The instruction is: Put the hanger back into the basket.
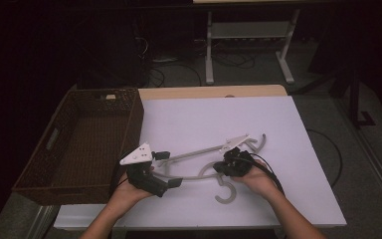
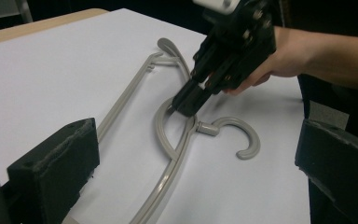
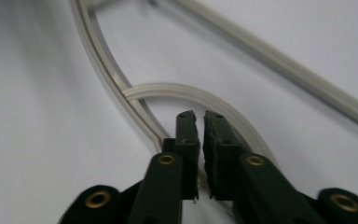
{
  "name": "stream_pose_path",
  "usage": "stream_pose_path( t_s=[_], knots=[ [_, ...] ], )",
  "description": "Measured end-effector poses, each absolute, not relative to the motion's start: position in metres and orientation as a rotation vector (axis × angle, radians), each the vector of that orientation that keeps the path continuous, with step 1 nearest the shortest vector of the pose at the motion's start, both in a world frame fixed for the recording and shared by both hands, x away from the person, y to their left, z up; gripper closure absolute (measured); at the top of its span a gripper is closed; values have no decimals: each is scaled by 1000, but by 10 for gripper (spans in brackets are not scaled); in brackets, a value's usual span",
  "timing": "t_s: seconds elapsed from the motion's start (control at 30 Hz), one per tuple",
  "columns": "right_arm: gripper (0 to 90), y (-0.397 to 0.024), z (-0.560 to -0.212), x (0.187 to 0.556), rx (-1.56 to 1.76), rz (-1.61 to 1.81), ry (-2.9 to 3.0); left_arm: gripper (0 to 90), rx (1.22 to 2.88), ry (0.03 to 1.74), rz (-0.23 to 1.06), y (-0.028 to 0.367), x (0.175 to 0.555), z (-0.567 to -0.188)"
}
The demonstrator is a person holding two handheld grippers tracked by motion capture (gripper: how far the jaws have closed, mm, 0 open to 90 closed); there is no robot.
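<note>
A grey plastic hanger (image 1: 195, 154) lies flat on the white table top (image 1: 219, 117), its hook (image 1: 225, 192) towards the person. In the left gripper view the hook (image 2: 248, 141) curls to the right. My left gripper (image 1: 168, 169) is open at the hanger's left end, its jaws wide apart (image 2: 196, 158) with the hanger's arm running between them untouched. My right gripper (image 1: 218, 168) points down at the curved loop beside the hook's neck. Its tips (image 2: 182, 103) rest at that loop (image 3: 168, 89). The right jaws (image 3: 200, 116) stand almost together with a thin slit and nothing pinched that I can see.
A dark wicker basket (image 1: 104, 93) stands at the table's left side, close to my left hand. White surface stretches beyond and to the right of the hanger. A metal stand and cables (image 1: 248, 55) are on the floor behind the table.
</note>
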State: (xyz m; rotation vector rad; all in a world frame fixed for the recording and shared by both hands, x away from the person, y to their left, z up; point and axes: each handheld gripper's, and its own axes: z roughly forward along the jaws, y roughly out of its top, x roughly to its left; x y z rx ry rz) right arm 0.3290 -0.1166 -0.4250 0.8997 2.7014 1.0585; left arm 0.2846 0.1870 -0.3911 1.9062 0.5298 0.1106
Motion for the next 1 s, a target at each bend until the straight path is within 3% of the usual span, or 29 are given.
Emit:
stream_pose_path(
  t_s=[0.03, 0.13, 0.17, 0.23, 0.27, 0.53, 1.0],
  knots=[
    [800, -117, -425, 329, 900, 1059, 2701, 0, 1907, 529, 111, 187, 285, -392],
    [663, -125, -418, 324, 928, 1115, 2637, 0, 1912, 529, 109, 187, 285, -392],
    [550, -132, -415, 319, 963, 1154, 2574, 0, 1913, 529, 110, 187, 285, -393],
    [512, -137, -413, 316, 971, 1172, 2558, 0, 1917, 526, 110, 186, 285, -393],
    [405, -145, -410, 309, 990, 1210, 2500, 0, 1924, 522, 112, 185, 285, -394],
    [159, -180, -399, 283, 989, 1347, 2297, 0, 1942, 512, 108, 182, 287, -397],
    [135, -221, -405, 254, 1064, 1365, 2178, 0, 2046, 479, 85, 166, 306, -406]
  ],
)
